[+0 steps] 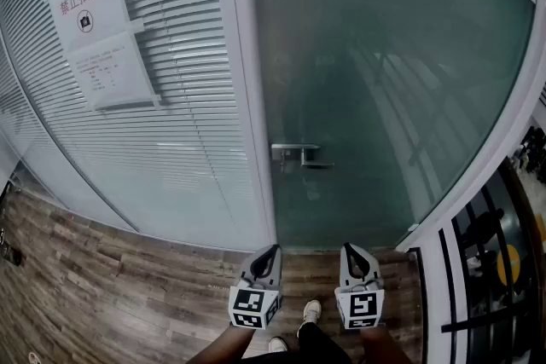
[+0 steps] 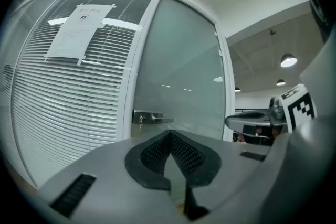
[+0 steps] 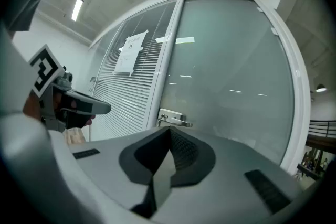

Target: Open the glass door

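Note:
The frosted glass door stands closed in its white frame. Its metal lever handle sits at the door's left edge, also seen as the handle in the left gripper view and the handle in the right gripper view. My left gripper and right gripper hang side by side low in the head view, well short of the door, both pointing at it. The left gripper has its jaw tips together with nothing held. The right gripper is shut and empty too.
Left of the door is a glazed wall with white blinds and a paper notice taped on it. The floor is wood planking. A dark railing runs along the right. My shoes show below the grippers.

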`<state>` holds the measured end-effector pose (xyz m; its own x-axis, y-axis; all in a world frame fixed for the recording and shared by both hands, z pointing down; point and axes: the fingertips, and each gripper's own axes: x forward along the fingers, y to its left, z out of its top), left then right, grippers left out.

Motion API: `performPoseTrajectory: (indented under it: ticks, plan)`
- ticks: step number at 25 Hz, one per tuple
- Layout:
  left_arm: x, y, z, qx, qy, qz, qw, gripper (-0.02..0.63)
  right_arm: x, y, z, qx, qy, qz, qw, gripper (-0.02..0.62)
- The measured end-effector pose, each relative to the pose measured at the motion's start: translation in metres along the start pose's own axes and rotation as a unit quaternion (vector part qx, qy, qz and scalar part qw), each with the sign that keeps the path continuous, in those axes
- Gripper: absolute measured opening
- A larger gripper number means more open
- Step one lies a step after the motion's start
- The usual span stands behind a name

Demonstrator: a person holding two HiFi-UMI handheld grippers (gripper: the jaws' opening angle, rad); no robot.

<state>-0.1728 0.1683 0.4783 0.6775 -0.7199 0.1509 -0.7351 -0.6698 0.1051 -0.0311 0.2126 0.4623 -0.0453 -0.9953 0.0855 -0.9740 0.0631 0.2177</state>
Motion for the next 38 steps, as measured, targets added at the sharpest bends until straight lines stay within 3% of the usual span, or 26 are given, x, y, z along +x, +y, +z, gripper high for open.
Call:
performPoseTrajectory:
  ticks: [4,9,15,19,25,29,32,35,38]
  plan:
    - [0.039,0.012,0.008,0.011,-0.018,0.006,0.9998,-0.002,0.036,-0.017,0.0,-0.028,0.004,0.023,0.999,0.014]
    - [0.086,0.035,0.013,0.008,-0.017,0.026,0.9995,-0.002,0.091,-0.039,0.002,-0.003,-0.007,0.04,0.999,0.014]
    - [0.128,0.052,0.034,0.0,-0.025,0.04,0.9989,-0.002,0.146,-0.054,0.013,-0.016,-0.023,0.067,0.997,0.014]
    - [0.145,0.059,0.038,0.001,-0.023,0.054,0.9983,-0.002,0.175,-0.061,0.017,-0.05,-0.022,0.112,0.992,0.014]
    - [0.165,0.073,0.028,0.007,0.005,0.08,0.9968,-0.002,0.218,-0.056,0.015,-0.106,0.011,0.183,0.977,0.014]
    - [0.176,0.081,0.024,0.005,-0.007,0.075,0.9971,-0.002,0.24,-0.054,0.013,-0.152,0.035,0.2,0.967,0.015]
    - [0.181,0.082,0.02,-0.009,0.011,0.062,0.998,-0.002,0.253,-0.05,0.013,-0.188,0.055,0.216,0.956,0.079]
    - [0.19,0.089,0.02,-0.008,0.007,0.054,0.9985,-0.002,0.268,-0.043,0.008,-0.23,0.086,0.241,0.939,0.11]
    - [0.194,0.096,0.022,-0.001,-0.006,0.049,0.9988,-0.002,0.278,-0.036,-0.01,-0.281,0.133,0.273,0.91,0.124]
